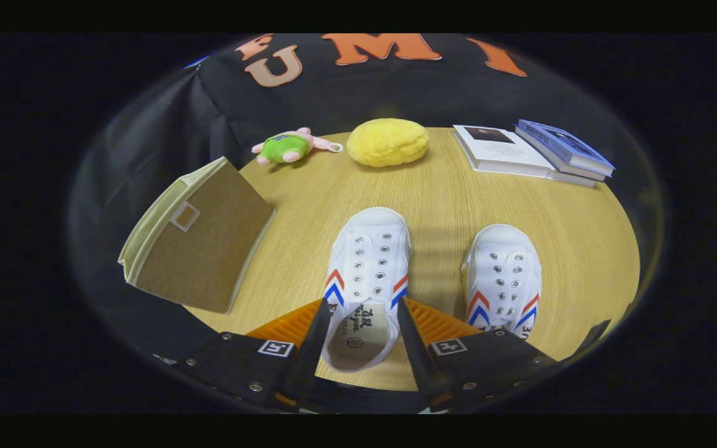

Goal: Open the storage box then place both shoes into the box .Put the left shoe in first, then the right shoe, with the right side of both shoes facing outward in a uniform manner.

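Spanning the frame, a wooden table (439, 205) holds a tan fabric storage box (200, 239) at left, two books (533, 152) upper right, and white sneakers: the left shoe (368, 267) sits between the gripper (363, 303)'s spread fingers, the right shoe (503, 277) beside it.

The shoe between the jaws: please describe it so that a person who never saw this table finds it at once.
On the round wooden table, two white shoes with red and blue chevrons stand side by side. The left shoe is nearer the tan storage box. Unlike the right shoe, its heel opening sits between the open gripper jaws.
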A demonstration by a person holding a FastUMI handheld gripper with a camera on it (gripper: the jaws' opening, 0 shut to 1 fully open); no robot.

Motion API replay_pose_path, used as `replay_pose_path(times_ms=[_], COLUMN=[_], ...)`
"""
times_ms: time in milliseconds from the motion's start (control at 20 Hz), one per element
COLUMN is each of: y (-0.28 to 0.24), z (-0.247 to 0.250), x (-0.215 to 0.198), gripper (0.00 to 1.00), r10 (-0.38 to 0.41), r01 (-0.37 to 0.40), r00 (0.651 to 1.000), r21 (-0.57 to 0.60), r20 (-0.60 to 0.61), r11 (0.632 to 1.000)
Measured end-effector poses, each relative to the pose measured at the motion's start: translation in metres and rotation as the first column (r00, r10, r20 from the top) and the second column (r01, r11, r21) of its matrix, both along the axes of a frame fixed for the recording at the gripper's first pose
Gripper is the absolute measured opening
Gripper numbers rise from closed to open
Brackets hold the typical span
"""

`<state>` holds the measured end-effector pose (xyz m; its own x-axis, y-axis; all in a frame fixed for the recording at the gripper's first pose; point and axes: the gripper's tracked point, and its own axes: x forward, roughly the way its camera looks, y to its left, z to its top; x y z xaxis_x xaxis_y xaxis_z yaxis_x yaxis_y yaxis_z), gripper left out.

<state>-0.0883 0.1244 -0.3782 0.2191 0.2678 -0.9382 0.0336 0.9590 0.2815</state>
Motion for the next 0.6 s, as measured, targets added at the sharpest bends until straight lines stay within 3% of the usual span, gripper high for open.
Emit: replay_pose_path(times_ms=[300, 400, 600], y=[-0.002, 0.009, 0.012], z=[-0.032, -0.042, -0.042], x=[-0.002, -0.002, 0.008], gripper=[0.68, 0.65, 0.34], r10=[-0.024, -0.043, -0.093], r01=[0.023, 0.044, 0.095], r00=[0.999, 0.996, 0.995], r21=[-0.033, 0.011, 0.050], r20=[-0.047, -0.074, -0.038], r11=[0.999, 0.999, 0.994])
